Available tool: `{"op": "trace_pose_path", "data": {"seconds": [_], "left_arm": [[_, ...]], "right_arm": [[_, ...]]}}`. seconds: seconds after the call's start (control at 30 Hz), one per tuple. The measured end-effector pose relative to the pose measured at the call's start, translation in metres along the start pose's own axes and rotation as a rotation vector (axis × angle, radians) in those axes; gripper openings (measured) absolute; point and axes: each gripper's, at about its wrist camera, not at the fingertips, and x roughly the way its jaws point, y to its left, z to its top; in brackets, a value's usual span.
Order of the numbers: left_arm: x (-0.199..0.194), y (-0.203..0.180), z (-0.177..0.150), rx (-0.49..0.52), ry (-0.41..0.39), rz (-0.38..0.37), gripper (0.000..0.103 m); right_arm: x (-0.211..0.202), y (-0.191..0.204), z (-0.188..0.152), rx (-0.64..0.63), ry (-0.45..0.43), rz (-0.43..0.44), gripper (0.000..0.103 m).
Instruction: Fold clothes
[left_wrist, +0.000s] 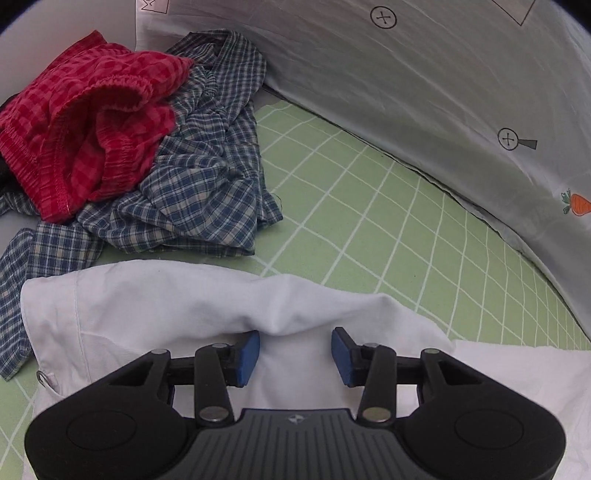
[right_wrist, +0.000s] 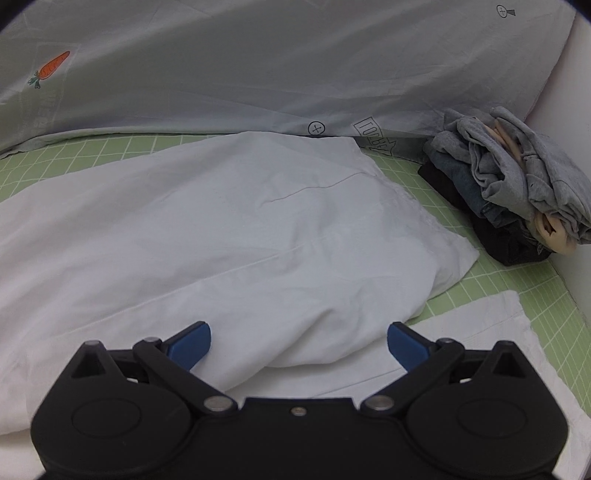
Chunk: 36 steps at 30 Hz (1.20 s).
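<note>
The left gripper (left_wrist: 295, 356), black with blue pads, has its jaws spread apart, and a raised fold of the white cotton garment (left_wrist: 192, 302) humps up between and just beyond the pads without being pinched. The white cloth lies under the whole gripper and runs off toward 3 and 9 o'clock on the pale green mat with a white grid (left_wrist: 388, 221). At about 10 o'clock, beyond the white fold, sits a crumpled blue-and-white checked shirt (left_wrist: 199, 184), its near edge just beside the white cloth. On top of it at 10 to 11 o'clock lies a bunched red checked garment with an elastic waistband (left_wrist: 92, 122). From 12 round to 3 o'clock rises a light grey printed sheet (left_wrist: 406, 85), with a small orange carrot print (left_wrist: 578, 204) at 3 o'clock.

The right gripper (right_wrist: 299, 345) has its jaws opened wide, with a bulging fold of the same white garment (right_wrist: 240, 229) between the pads, which do not close on it. The garment spreads from 9 to 1 o'clock over the green mat (right_wrist: 491, 295), and a flatter white layer lies at 3 to 4 o'clock. At 2 o'clock, well apart from the gripper, stands a folded stack of grey, dark blue and black clothes (right_wrist: 517, 184) against the white wall.

No container is in view; the clothes lie straight on the mat.
</note>
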Motion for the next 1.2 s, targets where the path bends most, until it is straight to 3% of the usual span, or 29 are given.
{"op": "trace_pose_path", "data": {"seconds": [0.17, 0.37, 0.5, 0.63, 0.7, 0.73, 0.83, 0.9, 1.0, 1.2], "left_arm": [[0.002, -0.004, 0.004, 0.009, -0.014, 0.044, 0.045], [0.002, 0.003, 0.009, -0.054, 0.000, 0.028, 0.044], [0.000, 0.005, 0.009, -0.058, 0.004, 0.020, 0.044], [-0.023, -0.004, 0.005, 0.053, -0.021, 0.006, 0.046], [-0.049, -0.009, -0.005, 0.129, -0.070, -0.004, 0.053], [-0.062, -0.011, -0.010, 0.163, -0.093, -0.007, 0.058], [-0.095, -0.008, -0.030, 0.160, -0.112, -0.001, 0.060], [-0.110, -0.002, -0.050, 0.135, -0.084, -0.054, 0.061], [-0.121, -0.003, -0.090, 0.170, -0.010, -0.086, 0.061], [-0.129, -0.027, -0.184, 0.371, 0.174, -0.075, 0.061]], "right_arm": [[0.010, -0.005, 0.005, 0.029, -0.004, -0.005, 0.103], [0.029, -0.039, 0.017, 0.141, -0.021, -0.023, 0.103], [0.056, -0.070, 0.016, 0.221, 0.040, -0.077, 0.103], [0.053, -0.097, 0.010, 0.287, 0.036, -0.067, 0.103], [0.039, -0.103, 0.006, 0.286, 0.008, -0.072, 0.103], [0.031, -0.107, -0.001, 0.299, -0.003, -0.071, 0.103], [0.005, -0.122, -0.020, 0.336, -0.037, -0.068, 0.103], [-0.008, -0.131, -0.038, 0.375, -0.032, -0.050, 0.103], [-0.028, -0.143, -0.071, 0.436, -0.019, -0.013, 0.103], [-0.055, -0.174, -0.144, 0.574, 0.068, 0.094, 0.103]]}}
